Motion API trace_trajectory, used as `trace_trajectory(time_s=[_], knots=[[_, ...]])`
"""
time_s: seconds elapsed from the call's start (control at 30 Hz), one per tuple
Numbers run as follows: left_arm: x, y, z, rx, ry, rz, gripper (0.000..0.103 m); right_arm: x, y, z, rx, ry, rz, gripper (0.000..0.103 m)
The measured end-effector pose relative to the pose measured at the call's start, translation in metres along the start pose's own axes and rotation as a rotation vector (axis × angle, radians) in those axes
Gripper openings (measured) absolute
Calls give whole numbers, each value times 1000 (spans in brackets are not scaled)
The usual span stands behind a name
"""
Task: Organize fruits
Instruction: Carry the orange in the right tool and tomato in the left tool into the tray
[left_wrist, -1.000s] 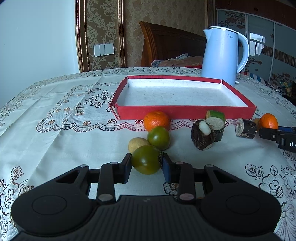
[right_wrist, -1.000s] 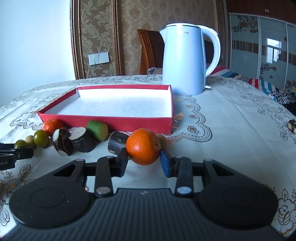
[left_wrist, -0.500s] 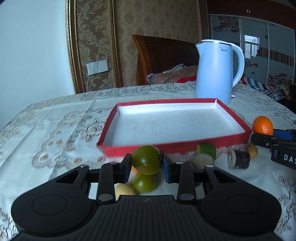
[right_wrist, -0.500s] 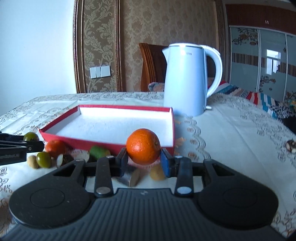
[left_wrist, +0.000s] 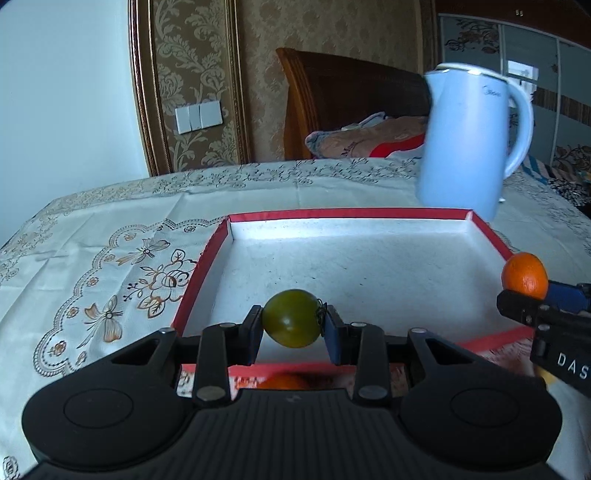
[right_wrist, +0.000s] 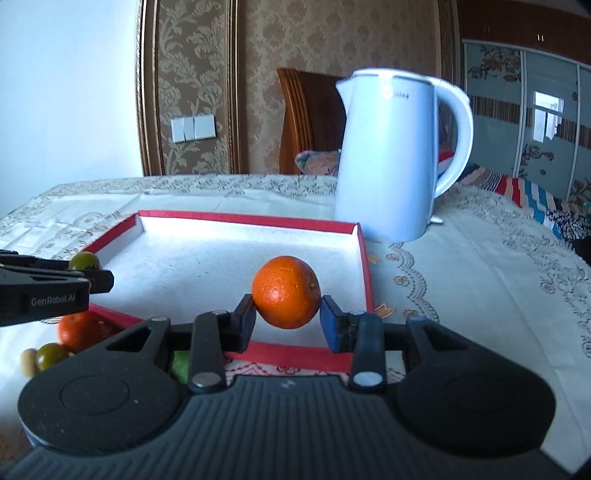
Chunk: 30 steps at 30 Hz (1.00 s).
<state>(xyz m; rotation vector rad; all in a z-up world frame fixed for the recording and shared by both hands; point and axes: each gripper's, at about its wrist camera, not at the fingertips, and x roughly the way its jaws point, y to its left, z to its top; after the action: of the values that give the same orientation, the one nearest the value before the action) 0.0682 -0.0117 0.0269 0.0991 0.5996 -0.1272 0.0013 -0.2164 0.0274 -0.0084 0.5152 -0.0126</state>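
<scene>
The left claw grasps a green tomato above the near edge of the red tray. The right claw grasps an orange above that tray's near right corner; a kettle stands beyond.

kettle: glossy plastic | tablecloth: embroidered cloth | tray: matt red rim | headboard: wood
</scene>
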Motion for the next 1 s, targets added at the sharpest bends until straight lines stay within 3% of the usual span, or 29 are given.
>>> trace_trajectory(time_s=[0.63,1.0], knots=[[65,-9,14,-22,109,39,33,73,3,18,37,103,-25,36],[69,-10,15,-25,99,43,36,89,4,18,25,143,-29,36]])
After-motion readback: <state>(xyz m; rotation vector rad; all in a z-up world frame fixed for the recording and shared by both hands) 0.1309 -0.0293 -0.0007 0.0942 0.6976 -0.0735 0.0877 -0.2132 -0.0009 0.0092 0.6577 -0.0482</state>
